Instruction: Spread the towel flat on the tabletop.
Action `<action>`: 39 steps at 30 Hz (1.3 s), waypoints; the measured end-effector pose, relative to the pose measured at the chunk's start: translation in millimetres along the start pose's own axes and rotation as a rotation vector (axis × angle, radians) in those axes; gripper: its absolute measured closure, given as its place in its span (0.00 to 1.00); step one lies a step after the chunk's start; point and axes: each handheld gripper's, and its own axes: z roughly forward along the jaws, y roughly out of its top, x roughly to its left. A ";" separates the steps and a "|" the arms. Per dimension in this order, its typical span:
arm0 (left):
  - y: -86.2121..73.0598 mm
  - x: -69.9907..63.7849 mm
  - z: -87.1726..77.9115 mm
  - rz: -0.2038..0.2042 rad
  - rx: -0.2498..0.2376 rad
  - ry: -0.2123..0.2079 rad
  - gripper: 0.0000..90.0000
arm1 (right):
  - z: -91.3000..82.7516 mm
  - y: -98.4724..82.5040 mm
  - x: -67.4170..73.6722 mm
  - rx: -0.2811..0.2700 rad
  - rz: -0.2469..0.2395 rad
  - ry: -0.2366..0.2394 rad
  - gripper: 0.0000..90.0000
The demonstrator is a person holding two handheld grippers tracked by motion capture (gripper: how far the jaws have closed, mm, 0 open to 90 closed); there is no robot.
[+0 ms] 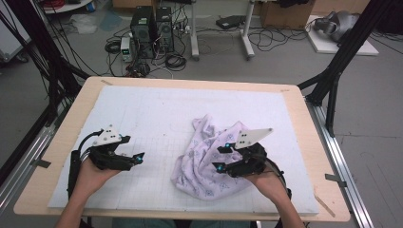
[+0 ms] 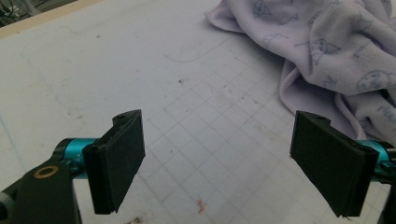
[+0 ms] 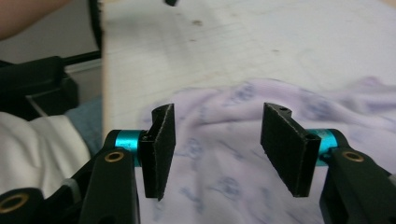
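Note:
A pale lilac printed cloth (image 1: pixel 204 161) lies crumpled on the white gridded mat (image 1: pixel 157 118), right of centre. My right gripper (image 1: pixel 222 156) hovers over the cloth's right side, pointing left. In the right gripper view its jaws (image 3: pixel 222 149) stand apart with the cloth (image 3: pixel 224 186) below them and nothing pinched between the pads. My left gripper (image 1: pixel 139 158) rests at the mat's left, pointing right toward the cloth. Its jaws (image 2: pixel 224 163) are wide open over bare mat, with the cloth (image 2: pixel 336 46) ahead and to the right.
The mat covers a wooden table (image 1: pixel 66 128) with a bare rim all round. Black frame struts (image 1: pixel 332 80) rise at both far corners. Computer towers (image 1: pixel 152 31) and cables lie on the floor beyond the far edge.

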 end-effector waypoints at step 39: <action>32.9 -70.2 141.7 0.200 0.143 -0.293 0.87 | 34.9 -52.0 -36.9 0.167 0.043 -0.138 0.87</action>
